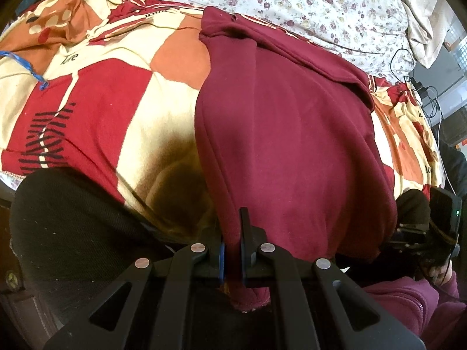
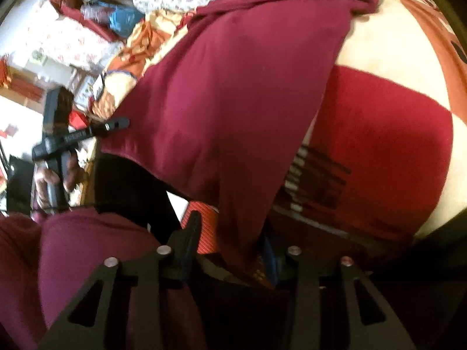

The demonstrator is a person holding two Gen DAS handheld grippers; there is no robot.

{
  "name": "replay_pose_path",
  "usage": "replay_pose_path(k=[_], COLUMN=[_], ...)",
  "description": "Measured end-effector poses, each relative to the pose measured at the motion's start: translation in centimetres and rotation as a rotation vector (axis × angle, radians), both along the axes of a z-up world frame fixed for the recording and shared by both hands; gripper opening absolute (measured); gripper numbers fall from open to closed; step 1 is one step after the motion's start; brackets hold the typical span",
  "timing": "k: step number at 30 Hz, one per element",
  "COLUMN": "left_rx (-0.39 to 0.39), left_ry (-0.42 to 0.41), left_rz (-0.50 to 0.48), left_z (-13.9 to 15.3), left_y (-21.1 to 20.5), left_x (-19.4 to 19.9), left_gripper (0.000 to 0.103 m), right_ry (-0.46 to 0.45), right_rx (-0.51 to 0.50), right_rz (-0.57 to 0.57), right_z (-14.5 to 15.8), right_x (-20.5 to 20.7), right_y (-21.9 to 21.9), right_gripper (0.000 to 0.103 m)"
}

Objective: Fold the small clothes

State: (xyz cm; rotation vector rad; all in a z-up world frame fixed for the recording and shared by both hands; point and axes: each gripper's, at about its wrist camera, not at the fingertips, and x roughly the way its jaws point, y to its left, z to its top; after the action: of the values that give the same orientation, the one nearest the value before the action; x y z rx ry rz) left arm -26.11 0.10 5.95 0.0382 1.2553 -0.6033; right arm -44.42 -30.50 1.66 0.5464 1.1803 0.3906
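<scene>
Clearly, we see one maroon garment (image 1: 292, 134), soft and fleecy, matte, lying on a bed over a patterned bedspread (image 1: 116, 93) of red, cream and orange blocks with black dashed marks. The garment's near edge hangs over the bed's side toward us, and its far end is turned over in a thick flap. Beyond the bedspread lies a white sheet (image 1: 292, 3) printed with small purple flowers.

We hold two tools. The left tool (image 1: 232, 245), hard black plastic with four round metal rivets on its linkage, has its jaws pressed together on the garment's near edge, the cloth pinched between them. The right tool (image 2: 230, 248), of the same black build, has its jaws spread apart; a hanging corner of the garment drops between them, and we cannot see the pads pressing on it. That view is blurred.

In the right wrist view the left tool shows at a distance, gripped by a hand (image 2: 49, 180), its tip touching the garment's edge. A maroon sleeve (image 2: 96, 262) with a ribbed weave fills the lower left there.
</scene>
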Motion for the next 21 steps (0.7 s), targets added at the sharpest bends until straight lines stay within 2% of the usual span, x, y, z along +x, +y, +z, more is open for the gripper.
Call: replay_pose_path(k=[1, 2, 7, 11, 16, 21], left_rx=[-0.004, -0.005, -0.023, -0.141, -0.2, -0.262], left_ry=[0.005, 0.006, 0.007, -0.026, -0.103, -0.119], left_rz=[0.001, 0.001, 0.001, 0.017, 0.04, 0.036], left_z=[-0.1, -0.1, 0.1, 2.3, 5.0, 6.4], left_y=[0.0, 0.1, 0.2, 0.9, 1.4, 1.9], left_x=[0.0, 0.0, 0.2, 0.7, 1.6, 1.3], left_gripper=[0.0, 0.0, 0.0, 0.0, 0.0, 0.0], right_ry=[-0.005, -0.01, -0.037, -0.111, -0.229, -0.268], right_rx=[-0.01, -0.009, 0.025, 0.123, 0.2, 0.216], right_rz=[0.008, 0.005, -0.021, -0.107, -0.161, -0.174], right_z=[0.1, 0.1, 1.1, 3.6, 7.0, 8.4], right_x=[-0.1, -0.2, -0.3, 0.0, 0.4, 0.4], right_y=[0.3, 0.4, -0.2, -2.5, -4.3, -5.0], right_gripper=[0.013, 0.011, 0.01, 0.01, 0.01, 0.01])
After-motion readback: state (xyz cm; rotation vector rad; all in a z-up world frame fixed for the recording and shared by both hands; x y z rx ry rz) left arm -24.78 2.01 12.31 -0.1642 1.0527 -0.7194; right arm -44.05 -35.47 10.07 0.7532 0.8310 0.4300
